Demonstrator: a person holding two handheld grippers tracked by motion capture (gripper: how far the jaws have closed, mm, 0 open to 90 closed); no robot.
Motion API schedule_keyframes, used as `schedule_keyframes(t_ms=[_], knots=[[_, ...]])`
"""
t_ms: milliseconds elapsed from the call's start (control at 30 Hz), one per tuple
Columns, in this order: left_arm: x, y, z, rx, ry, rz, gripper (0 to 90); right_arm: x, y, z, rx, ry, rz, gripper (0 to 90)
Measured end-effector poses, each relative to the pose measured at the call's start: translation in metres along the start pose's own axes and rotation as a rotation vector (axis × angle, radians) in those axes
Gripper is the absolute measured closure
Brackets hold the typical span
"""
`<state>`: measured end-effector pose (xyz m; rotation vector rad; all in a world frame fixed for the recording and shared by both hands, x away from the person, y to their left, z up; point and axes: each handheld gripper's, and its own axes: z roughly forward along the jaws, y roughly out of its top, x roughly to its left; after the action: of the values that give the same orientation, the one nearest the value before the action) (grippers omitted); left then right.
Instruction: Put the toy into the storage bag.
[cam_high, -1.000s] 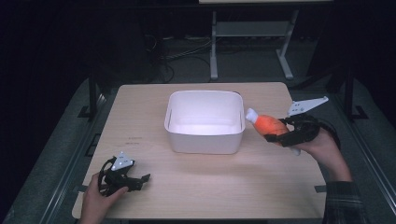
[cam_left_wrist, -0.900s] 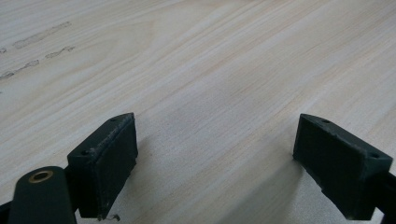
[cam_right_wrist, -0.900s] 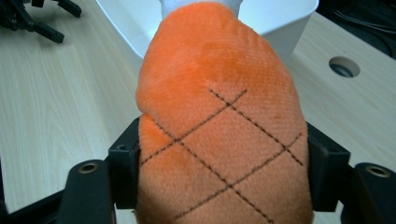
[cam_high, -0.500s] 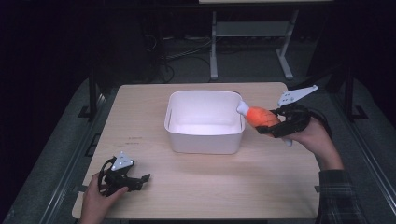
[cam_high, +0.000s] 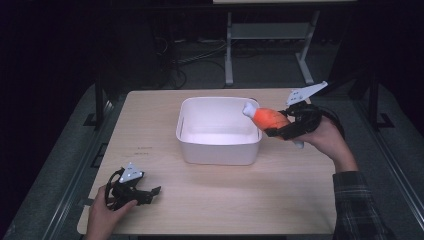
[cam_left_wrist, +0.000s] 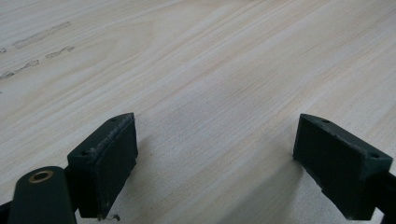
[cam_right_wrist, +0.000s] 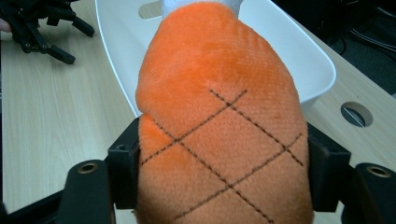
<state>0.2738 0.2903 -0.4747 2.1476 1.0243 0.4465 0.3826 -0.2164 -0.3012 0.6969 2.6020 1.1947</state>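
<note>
L gripper (cam_high: 131, 192) sat at the near-left corner of the table (cam_high: 300, 200), about 7 o'clock from the white tub (cam_high: 218, 131), same spot as a sec earlier. In the left gripper view its jaws stood wide apart w/ bare wood between them, nothing held. The hand (cam_high: 102, 215) under it came in from the near edge.

R gripper (cam_high: 280, 129) was clamped on the orange plush toy (cam_high: 270, 118); in the right gripper view the pads pressed both sides of the toy's (cam_right_wrist: 219, 116) body, which bulged over them, black stitched diamond pattern facing the camera. Vs. a sec ago the R hand (cam_high: 325, 137) had carried the toy up and toward the tub: earlier it hung clear of the tub at 3 o'clock, now its white tip (cam_high: 248, 107) reached over the tub's right rim, pointing to about 10 o'clock. Toy was in the air, tilted, not touching the tub as far as I could tell. Grip unchanged.

Tub stood mid-table, inside looked bare in the high view. In the right gripper view the tub's rim (cam_right_wrist: 322, 70) ran behind the toy, a round cable hole (cam_right_wrist: 357, 114) in the tabletop at 3 o'clock, L gripper (cam_right_wrist: 42, 23) far off at 10 o'clock.

Beyond the far edge: dark floor, cables (cam_high: 185, 60), a grey metal stand (cam_high: 265, 37) at 12 o'clock.
</note>
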Motion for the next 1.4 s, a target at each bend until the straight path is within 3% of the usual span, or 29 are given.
schedule_keyframes(t_ms=[767, 1400], knots=[[0.0, 0.0, 0.0, -0.003, 0.0, -0.003, 12.9, 0.007, 0.047, 0.045, 0.031, 0.08, -0.084, 30.1], [0.0, 0.0, 0.0, -0.003, 0.001, -0.003, 12.9, 0.024, 0.08, 0.096, 0.1, 0.164, -0.183, 29.4]])
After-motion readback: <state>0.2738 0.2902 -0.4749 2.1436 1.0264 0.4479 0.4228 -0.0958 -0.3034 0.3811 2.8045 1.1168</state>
